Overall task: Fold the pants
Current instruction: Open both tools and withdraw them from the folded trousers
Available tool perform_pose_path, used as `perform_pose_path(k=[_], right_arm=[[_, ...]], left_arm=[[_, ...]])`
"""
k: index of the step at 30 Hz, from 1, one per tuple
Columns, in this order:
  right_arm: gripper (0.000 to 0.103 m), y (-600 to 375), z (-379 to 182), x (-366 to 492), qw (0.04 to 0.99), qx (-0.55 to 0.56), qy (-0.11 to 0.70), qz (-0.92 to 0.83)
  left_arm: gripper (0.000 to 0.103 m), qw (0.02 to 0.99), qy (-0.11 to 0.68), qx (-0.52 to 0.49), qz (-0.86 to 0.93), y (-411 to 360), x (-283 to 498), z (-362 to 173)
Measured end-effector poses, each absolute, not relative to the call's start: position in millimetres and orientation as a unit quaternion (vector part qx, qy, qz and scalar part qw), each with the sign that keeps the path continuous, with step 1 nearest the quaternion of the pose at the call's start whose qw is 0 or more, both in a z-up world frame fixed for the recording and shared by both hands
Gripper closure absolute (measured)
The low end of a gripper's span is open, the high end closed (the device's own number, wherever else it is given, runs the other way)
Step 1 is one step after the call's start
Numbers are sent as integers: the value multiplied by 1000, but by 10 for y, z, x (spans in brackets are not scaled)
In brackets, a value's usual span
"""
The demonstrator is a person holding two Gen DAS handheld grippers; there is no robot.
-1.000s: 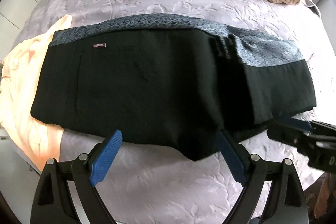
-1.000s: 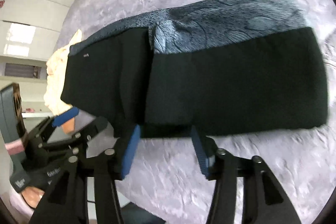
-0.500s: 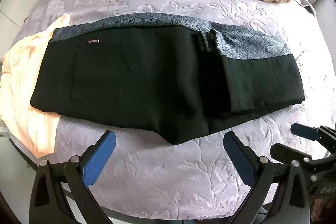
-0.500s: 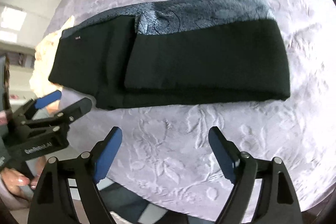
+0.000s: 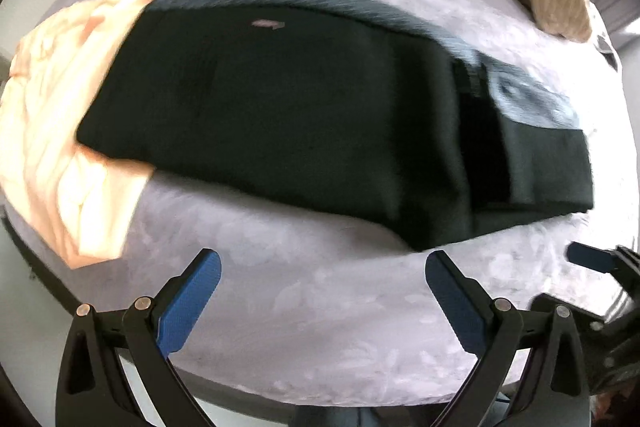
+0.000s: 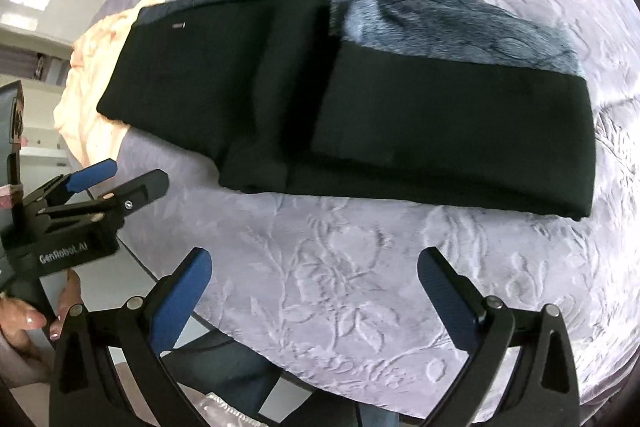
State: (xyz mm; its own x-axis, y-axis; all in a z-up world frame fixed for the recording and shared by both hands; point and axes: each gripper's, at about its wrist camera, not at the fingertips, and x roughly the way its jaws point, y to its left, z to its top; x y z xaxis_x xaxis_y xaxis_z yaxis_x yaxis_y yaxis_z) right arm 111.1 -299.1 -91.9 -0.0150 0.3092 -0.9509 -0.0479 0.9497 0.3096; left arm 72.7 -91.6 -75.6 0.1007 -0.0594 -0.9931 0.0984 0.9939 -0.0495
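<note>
ahead of both tools, black pants (image 6: 360, 107) lie flat on lavender bed (image 6: 340, 287), already doubled into long band; long axis runs side to side across both views. right tool (image 6: 314, 291) released, fingers spread wide, hovers short of near hem, apart from cloth. left tool (image 5: 320, 291) also released, empty, hovers short of waistband half. folded leg end lies ahead-right of right tool, nearer to it. peach garment (image 5: 60, 147) partly under waistband end, far left. next fold likely end over end.
</note>
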Motion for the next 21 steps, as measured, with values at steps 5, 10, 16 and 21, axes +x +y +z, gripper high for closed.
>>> perform_pose_path(k=[5, 10, 16, 21], right_arm=[[0, -2804, -973, 1177, 685, 84, 713, 124], [0, -2632, -1053, 1228, 673, 72, 726, 122], [0, -2479, -1163, 1272, 660, 66, 739, 120], [0, -2369, -1233, 1327, 654, 67, 745, 117]], left_arm=[[0, 733, 680, -10, -25, -548, 759, -910], [0, 728, 684, -43, -29, -331, 817, -995], [0, 733, 675, -73, -33, -152, 956, -1027], [0, 737, 670, -85, -34, -39, 1064, -1061]])
